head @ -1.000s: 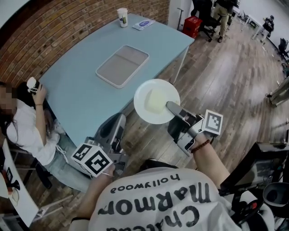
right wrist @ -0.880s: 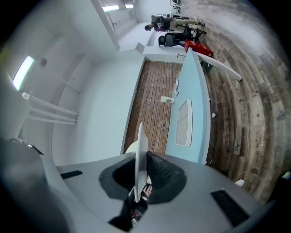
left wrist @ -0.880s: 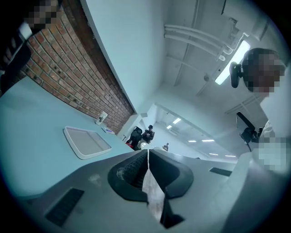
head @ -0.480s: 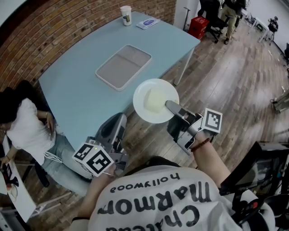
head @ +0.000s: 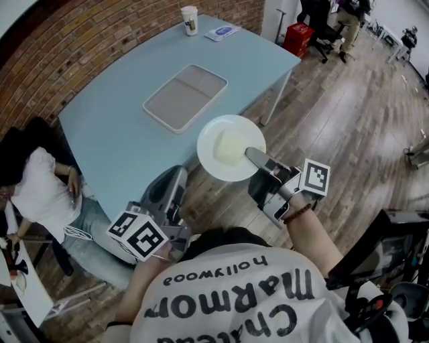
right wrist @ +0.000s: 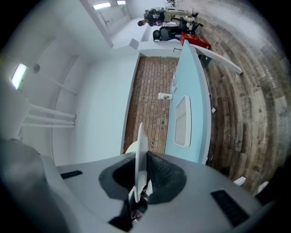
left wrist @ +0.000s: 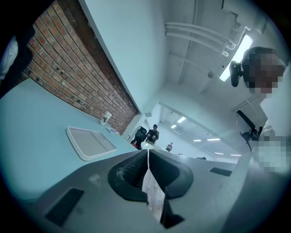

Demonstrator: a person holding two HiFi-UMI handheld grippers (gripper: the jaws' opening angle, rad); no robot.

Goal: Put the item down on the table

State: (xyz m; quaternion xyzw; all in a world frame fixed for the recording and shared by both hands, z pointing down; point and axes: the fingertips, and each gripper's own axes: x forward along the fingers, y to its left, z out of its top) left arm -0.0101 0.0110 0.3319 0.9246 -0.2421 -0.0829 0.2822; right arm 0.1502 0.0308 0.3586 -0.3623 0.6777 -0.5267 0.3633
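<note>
A white plate (head: 221, 130) carrying a pale yellow block (head: 229, 149) hangs in the air over the near edge of the light blue table (head: 114, 141). My right gripper (head: 250, 155) is shut on the plate's near rim. In the right gripper view the plate (right wrist: 140, 136) stands edge-on between the jaws of that gripper (right wrist: 139, 154). My left gripper (head: 177, 176) sits low at the table's near edge, left of the plate. The left gripper view shows this gripper (left wrist: 148, 151) with its jaws pressed together and nothing held.
A grey tray with a white rim (head: 186, 97) lies mid-table. At the far end stand a paper cup (head: 190, 19) and a blue-and-white packet (head: 221, 31). A person in white (head: 40, 191) sits at the table's left side. Wood floor (head: 348, 127) lies to the right, with a red crate (head: 299, 37).
The plate and both grippers have hardly moved, drifting slightly toward the table. The seated person at the left has lowered the raised hand and bent forward.
</note>
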